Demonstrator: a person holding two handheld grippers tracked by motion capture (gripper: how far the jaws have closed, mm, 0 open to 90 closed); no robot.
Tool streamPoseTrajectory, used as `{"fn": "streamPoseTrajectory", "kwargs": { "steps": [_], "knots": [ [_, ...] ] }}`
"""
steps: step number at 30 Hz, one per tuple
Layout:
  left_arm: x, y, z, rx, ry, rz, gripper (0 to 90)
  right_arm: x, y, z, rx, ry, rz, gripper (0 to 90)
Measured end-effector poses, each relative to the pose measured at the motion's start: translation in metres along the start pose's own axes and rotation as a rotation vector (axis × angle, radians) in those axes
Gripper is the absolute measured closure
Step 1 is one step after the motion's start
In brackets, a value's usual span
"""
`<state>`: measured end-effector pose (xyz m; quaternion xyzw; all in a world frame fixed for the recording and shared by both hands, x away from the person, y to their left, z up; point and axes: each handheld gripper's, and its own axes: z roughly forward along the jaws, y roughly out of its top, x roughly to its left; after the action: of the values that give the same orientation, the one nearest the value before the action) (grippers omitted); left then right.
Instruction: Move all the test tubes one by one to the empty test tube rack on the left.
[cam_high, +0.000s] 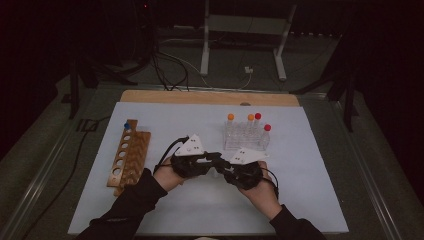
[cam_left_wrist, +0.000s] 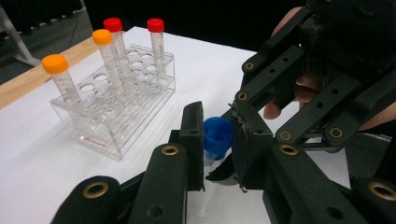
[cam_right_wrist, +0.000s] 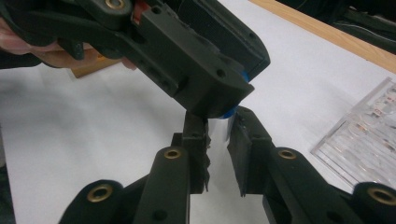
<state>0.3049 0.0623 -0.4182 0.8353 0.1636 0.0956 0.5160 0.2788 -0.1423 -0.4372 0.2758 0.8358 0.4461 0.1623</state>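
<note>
The white rectangular surface (cam_high: 150, 210) carries all items, with a light wooden board edge (cam_high: 210, 97) along its far side.

The brown wooden tube rack with round holes (cam_high: 130, 157) lies at the left of the surface, and one blue-capped tube (cam_high: 127, 126) stands at its far end. The clear plastic tube rack (cam_high: 245, 140) stands at the far right of centre; in the left gripper view it holds four clear tubes: two with orange caps (cam_left_wrist: 55, 64) and two with red caps (cam_left_wrist: 155, 25).

The left hand-held gripper (cam_high: 212, 159) and the right hand-held gripper (cam_high: 226, 169) meet at the centre of the surface, in front of the clear rack, each gripped by a person's hand in a dark sleeve.

The clear plastic tube with a blue screw cap (cam_left_wrist: 217, 135) is held between the two hand-held grippers, above the surface. In the left gripper view, the left hand-held gripper is clamped on the blue cap. In the right gripper view, the right hand-held gripper (cam_right_wrist: 218, 135) is clamped on the clear tube body (cam_right_wrist: 218, 125), directly below the left hand-held gripper's jaws, where a sliver of the blue cap (cam_right_wrist: 229, 113) shows.
</note>
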Motion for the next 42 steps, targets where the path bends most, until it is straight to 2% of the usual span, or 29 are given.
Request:
{"fn": "streamPoseTrajectory", "kwargs": {
  "steps": [1,3,6,8,10,12,13,23,26,29,31,34,42],
  "knots": [
    [0.0,0.0,-0.001,-0.003,0.006,0.0,77.3,0.0,0.0,0.0,-0.006,-0.002,0.0,75.6],
    [0.002,0.001,-0.003,-0.01,0.024,-0.002,77.4,-0.001,0.0,0.0,-0.013,0.012,0.0,68.4],
    [0.007,0.002,-0.008,-0.019,0.043,-0.017,77.5,-0.001,0.001,-0.002,-0.035,0.007,0.011,58.0],
    [0.01,0.003,-0.012,-0.018,0.058,-0.011,77.5,-0.001,0.001,-0.003,-0.039,0.004,0.006,56.6],
    [0.013,0.004,-0.017,-0.02,0.072,-0.018,77.5,-0.001,0.002,-0.003,-0.05,0.003,0.016,50.7],
    [0.016,0.006,-0.022,-0.021,0.091,-0.017,77.5,-0.003,0.003,-0.004,-0.063,-0.001,0.032,40.0],
    [0.018,0.007,-0.025,-0.021,0.097,-0.019,77.5,-0.003,0.003,-0.004,-0.063,-0.001,0.032,40.0],
    [0.039,0.013,-0.066,-0.02,0.206,-0.029,77.6,-0.003,0.005,-0.005,-0.101,-0.038,0.063,9.1],
    [0.046,0.012,-0.079,-0.019,0.245,-0.04,77.6,-0.003,0.006,-0.006,-0.11,-0.035,0.068,1.2],
    [0.052,0.01,-0.091,-0.022,0.277,-0.049,77.6,-0.004,0.006,-0.007,-0.117,-0.013,0.068,0.0],
    [0.056,0.008,-0.098,-0.023,0.292,-0.06,77.6,-0.004,0.006,-0.007,-0.116,-0.014,0.064,0.0],
    [0.062,0.005,-0.108,-0.031,0.318,-0.073,77.6,-0.005,0.005,-0.007,-0.118,0.004,0.083,0.0],
    [0.077,-0.001,-0.135,-0.039,0.397,-0.106,77.6,-0.003,0.006,-0.008,-0.123,0.006,0.063,0.0]
  ]
}}
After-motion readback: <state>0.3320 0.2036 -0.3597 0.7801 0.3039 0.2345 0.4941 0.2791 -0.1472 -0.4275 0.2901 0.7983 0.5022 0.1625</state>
